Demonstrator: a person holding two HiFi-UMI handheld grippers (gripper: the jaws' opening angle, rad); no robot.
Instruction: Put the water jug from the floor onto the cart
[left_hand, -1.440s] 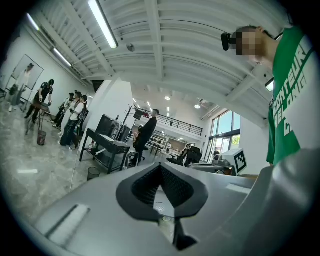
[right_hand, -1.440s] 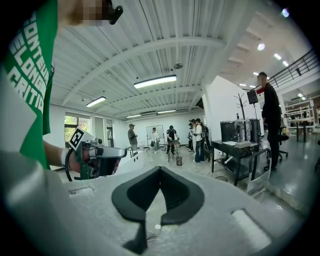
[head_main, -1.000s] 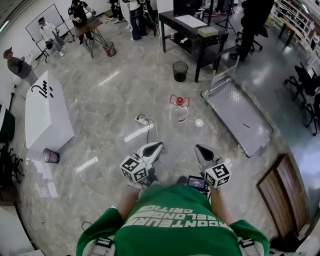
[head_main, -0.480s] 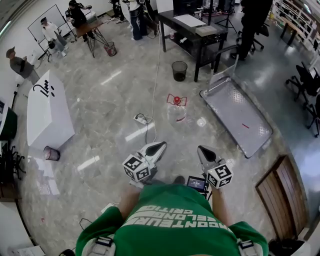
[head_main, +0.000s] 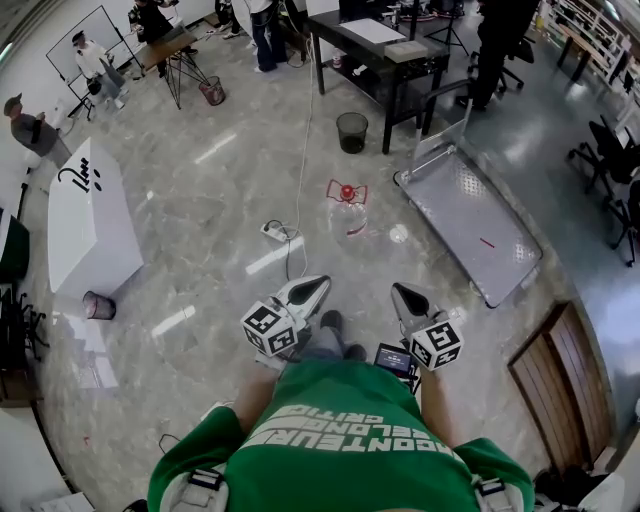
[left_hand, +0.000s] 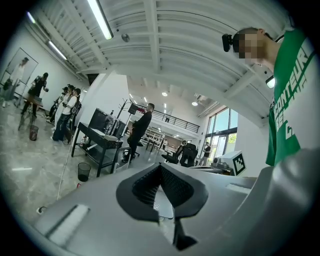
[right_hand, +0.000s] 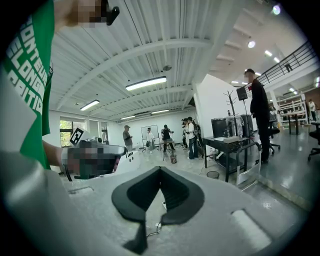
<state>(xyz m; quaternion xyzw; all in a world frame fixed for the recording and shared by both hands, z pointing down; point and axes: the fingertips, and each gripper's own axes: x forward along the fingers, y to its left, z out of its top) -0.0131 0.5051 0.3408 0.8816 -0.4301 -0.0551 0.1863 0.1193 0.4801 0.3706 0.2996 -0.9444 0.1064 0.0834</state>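
Clearly left claw (head_main: 316, 287) and right claw (head_main: 399, 293) are both pinched together, nothing in them; water jug (head_main: 347, 218) sits on the floor (head_main: 200, 200) well ahead of both, untouched, near the cart (head_main: 470, 225)

glossy marble floor (head_main: 200, 200), black desk (head_main: 375, 50), white box (head_main: 90, 215).

A clear water jug (head_main: 347, 215) with a red cap and red carry handle sits on the grey marbled floor (head_main: 200, 200), just left of a flat silver platform cart (head_main: 470, 215) and apart from it; the cart lies at an angle, its checker-plate deck bearing a small red mark, its push handle raised at the far end
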